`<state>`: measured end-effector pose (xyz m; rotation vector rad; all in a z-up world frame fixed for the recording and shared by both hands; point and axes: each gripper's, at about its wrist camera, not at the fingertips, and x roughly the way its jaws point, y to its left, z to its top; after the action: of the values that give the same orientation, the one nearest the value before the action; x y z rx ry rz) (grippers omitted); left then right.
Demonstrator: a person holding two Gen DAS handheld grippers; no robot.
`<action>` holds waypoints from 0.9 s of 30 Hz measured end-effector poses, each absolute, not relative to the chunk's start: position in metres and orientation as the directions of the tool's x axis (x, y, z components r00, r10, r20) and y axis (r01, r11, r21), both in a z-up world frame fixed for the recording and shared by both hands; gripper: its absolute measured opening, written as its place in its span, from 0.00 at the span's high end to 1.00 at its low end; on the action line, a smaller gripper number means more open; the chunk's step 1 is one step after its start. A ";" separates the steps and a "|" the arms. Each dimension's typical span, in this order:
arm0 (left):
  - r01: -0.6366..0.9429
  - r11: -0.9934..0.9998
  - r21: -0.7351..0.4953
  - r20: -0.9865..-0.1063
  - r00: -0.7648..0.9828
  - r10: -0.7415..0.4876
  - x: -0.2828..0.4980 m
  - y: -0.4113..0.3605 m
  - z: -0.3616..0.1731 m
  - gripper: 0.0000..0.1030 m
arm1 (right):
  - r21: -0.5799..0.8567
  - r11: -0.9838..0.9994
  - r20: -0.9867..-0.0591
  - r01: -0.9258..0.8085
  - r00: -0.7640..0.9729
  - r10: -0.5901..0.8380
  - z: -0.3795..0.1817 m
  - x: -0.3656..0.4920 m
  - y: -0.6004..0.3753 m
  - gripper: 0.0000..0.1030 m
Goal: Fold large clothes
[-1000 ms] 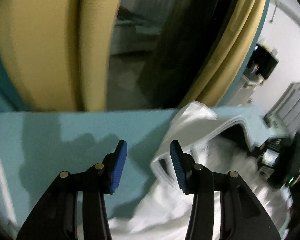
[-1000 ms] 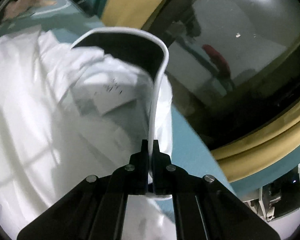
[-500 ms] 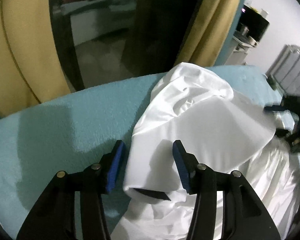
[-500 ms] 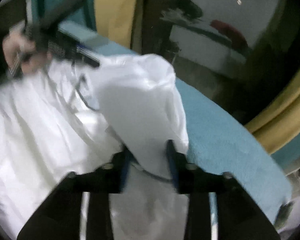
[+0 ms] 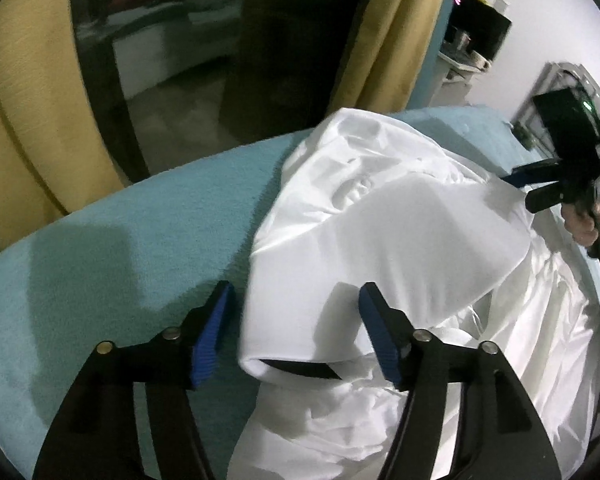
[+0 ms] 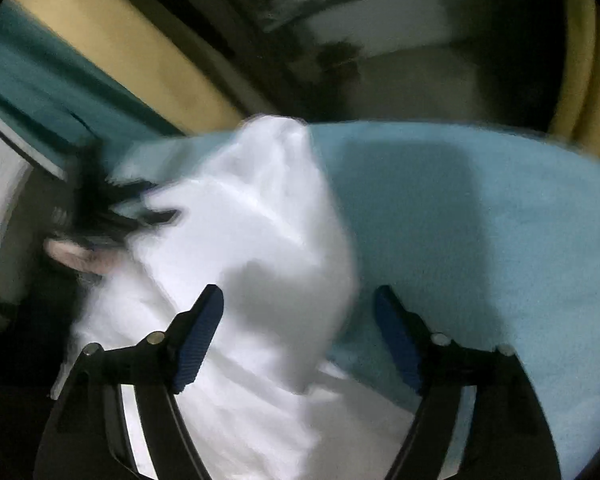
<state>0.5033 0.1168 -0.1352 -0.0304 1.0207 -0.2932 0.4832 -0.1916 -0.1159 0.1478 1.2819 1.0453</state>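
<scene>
A large white garment (image 5: 380,220) lies crumpled on a teal towelling surface (image 5: 120,260), with one part folded over on top. My left gripper (image 5: 298,334) hovers over the near end of that fold. Its jaws are opening, with the cloth between the blue pads but untouched. In the right wrist view, which is blurred, my right gripper (image 6: 298,334) is also opening over the garment (image 6: 240,248). The cloth's edge sits by its left pad, free of both pads. Each gripper shows in the other's view: the right gripper (image 5: 520,190) and the left gripper (image 6: 160,202), each with a hand on it.
Yellow curtains (image 5: 28,120) and a dark glass pane (image 5: 220,60) stand just behind the far edge of the teal surface (image 6: 480,220). A shelf with dark appliances (image 5: 476,36) is at the back right. Bare teal cloth lies left of the garment.
The right gripper has let go of the garment edge it pinched and swung round over the fold. The left gripper has dropped over the fold and opened wider. The lifted cloth now lies folded over.
</scene>
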 end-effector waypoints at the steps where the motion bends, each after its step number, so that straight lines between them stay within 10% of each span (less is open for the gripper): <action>1: 0.239 0.958 -0.161 -0.842 0.474 -0.260 0.504 0.116 -0.135 0.30 | 0.573 0.574 -0.738 -0.585 -0.064 0.672 -0.117 0.479 -0.185 0.60; 7: 0.266 0.956 -0.124 -0.848 0.472 -0.241 0.503 0.110 -0.136 0.31 | 0.315 0.604 -0.822 -0.731 0.107 0.559 -0.102 0.462 -0.156 0.91; 11: 0.264 0.965 0.011 -0.828 0.543 -0.139 0.490 0.098 -0.121 0.74 | -0.074 0.605 -0.775 -0.793 0.428 0.465 -0.074 0.433 -0.140 0.92; 15: 0.261 0.962 0.081 -0.762 0.639 -0.108 0.469 0.096 -0.108 0.78 | -0.479 0.474 -0.643 -0.739 0.663 0.383 -0.076 0.382 -0.122 0.92; 27: 0.244 0.905 0.349 -0.548 0.837 -0.014 0.382 0.063 -0.090 0.78 | -0.618 0.424 -0.516 -0.662 0.749 0.416 -0.084 0.329 -0.157 0.83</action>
<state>0.3823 0.0628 -0.0897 0.4228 0.5671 -0.1409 0.3286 -0.1567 -0.0844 -0.9070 0.3047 0.6871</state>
